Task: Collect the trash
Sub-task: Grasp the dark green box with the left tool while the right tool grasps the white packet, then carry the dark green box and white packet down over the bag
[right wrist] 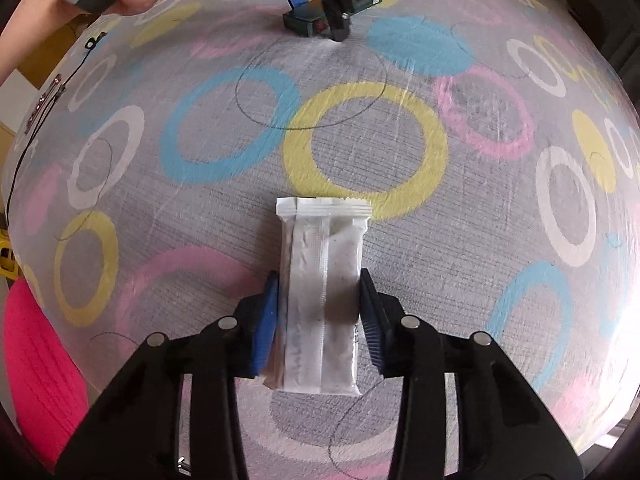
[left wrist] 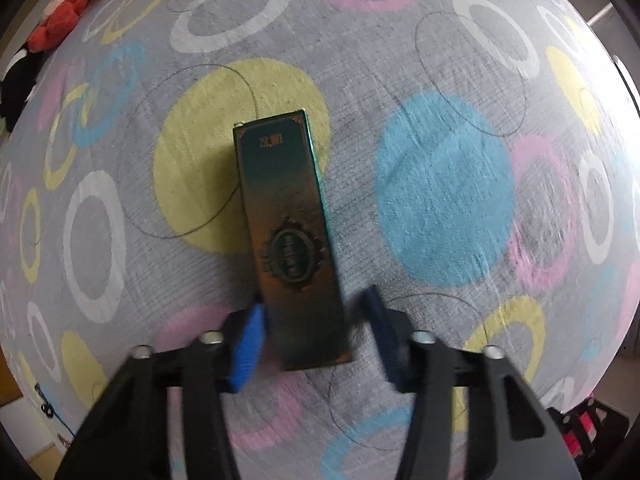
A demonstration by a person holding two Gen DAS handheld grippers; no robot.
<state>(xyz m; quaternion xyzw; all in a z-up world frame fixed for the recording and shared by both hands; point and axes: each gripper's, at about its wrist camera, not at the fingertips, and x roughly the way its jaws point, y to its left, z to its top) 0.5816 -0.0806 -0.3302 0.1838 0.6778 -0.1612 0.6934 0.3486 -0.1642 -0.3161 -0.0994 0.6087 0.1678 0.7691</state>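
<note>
Left gripper [left wrist: 314, 334] fingers spread either side of dark green box [left wrist: 294, 236], left pad touching, right pad apart. Right gripper [right wrist: 318, 322] fingers pressed on white packet [right wrist: 320, 296], pinching near end. Both items flat on patterned carpet [right wrist: 460, 260], mid-area. Best: centre left fingers, close squarely, lift level.
</note>
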